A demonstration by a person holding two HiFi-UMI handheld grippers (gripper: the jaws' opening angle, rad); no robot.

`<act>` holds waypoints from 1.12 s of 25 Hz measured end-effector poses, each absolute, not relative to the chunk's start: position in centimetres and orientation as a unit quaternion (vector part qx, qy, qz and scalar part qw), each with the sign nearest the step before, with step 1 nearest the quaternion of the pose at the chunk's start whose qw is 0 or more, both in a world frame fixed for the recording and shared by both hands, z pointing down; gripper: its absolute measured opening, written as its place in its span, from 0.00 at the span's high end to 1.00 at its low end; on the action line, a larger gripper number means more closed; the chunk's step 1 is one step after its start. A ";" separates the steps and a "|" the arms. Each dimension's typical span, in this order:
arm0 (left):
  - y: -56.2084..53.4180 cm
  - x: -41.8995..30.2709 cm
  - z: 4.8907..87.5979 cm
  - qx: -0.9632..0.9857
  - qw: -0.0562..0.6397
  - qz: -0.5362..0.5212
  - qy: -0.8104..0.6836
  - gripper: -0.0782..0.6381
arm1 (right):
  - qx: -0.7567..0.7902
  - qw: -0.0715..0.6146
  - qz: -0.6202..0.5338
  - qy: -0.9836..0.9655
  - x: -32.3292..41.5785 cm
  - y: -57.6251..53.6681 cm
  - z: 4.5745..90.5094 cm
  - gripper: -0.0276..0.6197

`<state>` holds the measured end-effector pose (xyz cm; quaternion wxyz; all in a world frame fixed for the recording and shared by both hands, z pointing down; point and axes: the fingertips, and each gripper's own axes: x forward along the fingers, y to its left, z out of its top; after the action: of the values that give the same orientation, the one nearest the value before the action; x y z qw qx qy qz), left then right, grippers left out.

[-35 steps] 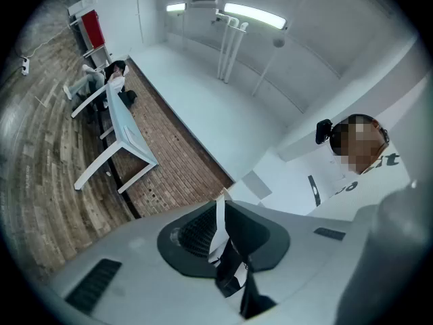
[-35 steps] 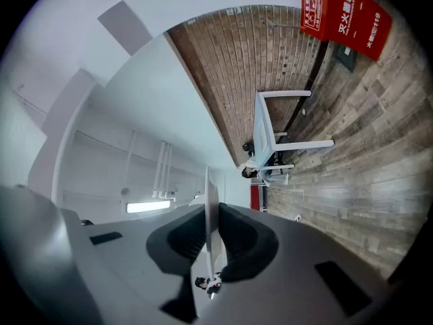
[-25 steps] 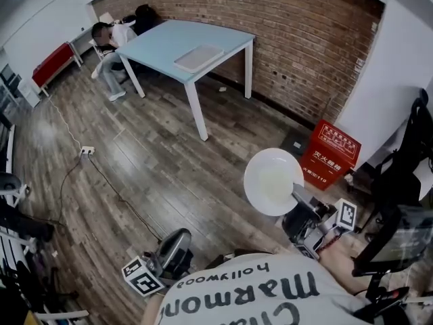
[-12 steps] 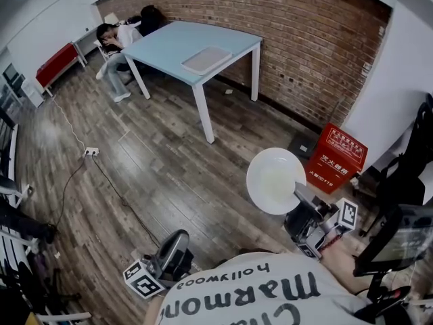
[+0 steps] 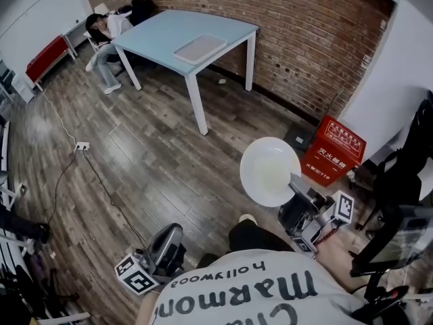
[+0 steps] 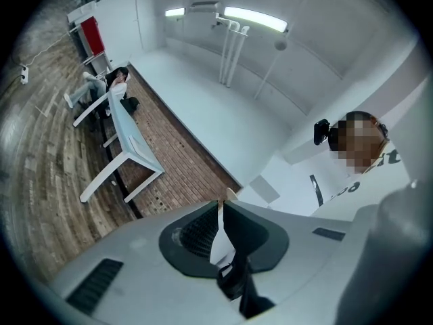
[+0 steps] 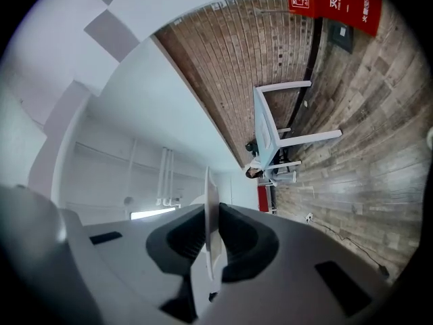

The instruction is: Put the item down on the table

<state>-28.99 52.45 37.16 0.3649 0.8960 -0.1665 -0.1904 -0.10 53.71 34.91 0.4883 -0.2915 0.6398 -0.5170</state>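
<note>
A white plate [image 5: 269,170] hangs over the wooden floor, gripped at its lower right rim by my right gripper [image 5: 296,183]. In the right gripper view the plate [image 7: 208,185] stands edge-on between the two dark pads, and the right gripper [image 7: 211,212] is shut on it. The light blue table [image 5: 169,32] stands far ahead by the brick wall, and in the right gripper view the table [image 7: 266,128] looks small and distant. My left gripper [image 5: 174,231] hangs low at the left, and in its own view the left gripper [image 6: 220,206] has its tips together with nothing held.
A flat grey tray [image 5: 199,48] lies on the table. A person [image 5: 105,26] sits at its far left end. A red box [image 5: 333,151] stands at the wall on the right, a black chair [image 5: 406,175] beside it. A power strip [image 5: 82,145] and cable lie on the floor.
The view has shifted a little, and a leg and shoe now show below the plate. The plate stays in the right gripper, slightly further left. The left gripper stays low and shut.
</note>
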 end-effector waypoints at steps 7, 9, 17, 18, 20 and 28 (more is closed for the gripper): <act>46.4 -27.6 38.0 0.891 0.348 -0.185 -0.225 0.87 | -0.305 0.479 -0.534 0.627 3.7 48.2 36.9 0.90; 44.6 -26.7 37.9 0.888 0.354 -0.184 -0.228 0.87 | -0.301 0.474 -0.539 0.628 4.5 46.0 36.9 0.90; 35.6 -22.1 37.5 0.889 0.332 -0.173 -0.262 0.88 | -0.293 0.444 -0.548 0.646 8.4 37.2 37.4 0.90; 34.8 -21.3 37.6 0.890 0.334 -0.169 -0.260 0.88 | -0.293 0.443 -0.548 0.646 9.1 36.2 37.3 0.90; 33.1 -19.8 37.5 0.890 0.340 -0.167 -0.254 0.88 | -0.292 0.443 -0.548 0.646 10.4 34.3 37.3 0.90; 26.8 -15.7 37.9 0.892 0.332 -0.161 -0.262 0.88 | -0.290 0.434 -0.555 0.648 14.3 27.5 37.9 0.90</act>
<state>-15.66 26.83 37.88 0.3318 0.8917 -0.2623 -0.1613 14.27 27.49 37.94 0.4341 -0.2903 0.6475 -0.5549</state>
